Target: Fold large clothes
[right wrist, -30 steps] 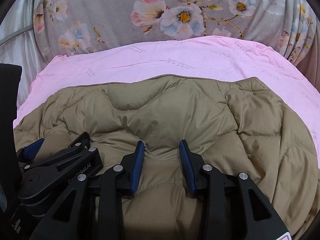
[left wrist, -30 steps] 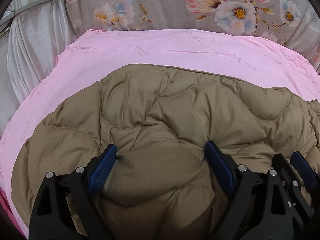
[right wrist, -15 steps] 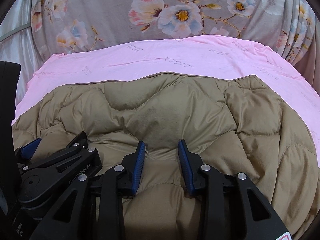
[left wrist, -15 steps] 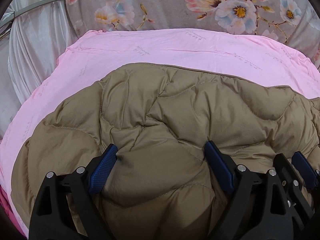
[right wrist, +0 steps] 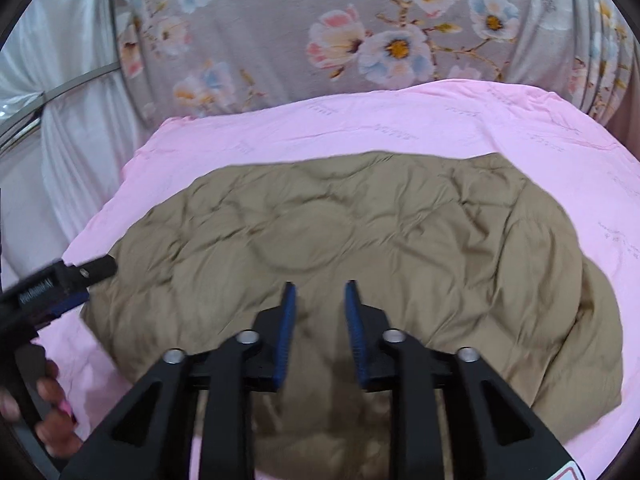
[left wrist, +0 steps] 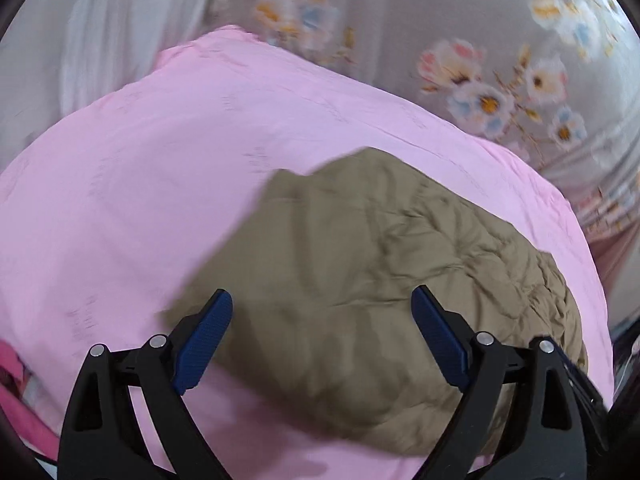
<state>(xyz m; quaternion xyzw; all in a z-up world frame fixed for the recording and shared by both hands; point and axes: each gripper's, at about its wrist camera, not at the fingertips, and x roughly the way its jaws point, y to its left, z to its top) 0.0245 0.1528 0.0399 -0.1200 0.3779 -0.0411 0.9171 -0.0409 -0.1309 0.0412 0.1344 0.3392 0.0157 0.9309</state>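
Khaki quilted jacket [right wrist: 360, 248] lies bunched on the pink sheet [right wrist: 400, 120], floral curtain [right wrist: 320, 20] behind. Left claw [left wrist: 322, 336] spread wide, holding nothing, above the jacket's left edge. Right claw [right wrist: 320, 332] partly parted above the jacket's near middle, gripping nothing.

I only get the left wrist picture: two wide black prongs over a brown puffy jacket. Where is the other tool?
Observer: The right gripper hangs over the near part of the jacket, jaws narrowly apart; whether they pinch fabric I cannot tell.
Operator: Does its camera see my tool?
Observer: Yes, the left gripper shows at the jacket's left edge, above the pink sheet.
Operator: Who holds it?
Observer: A bare hand grips its handle, low on the left.
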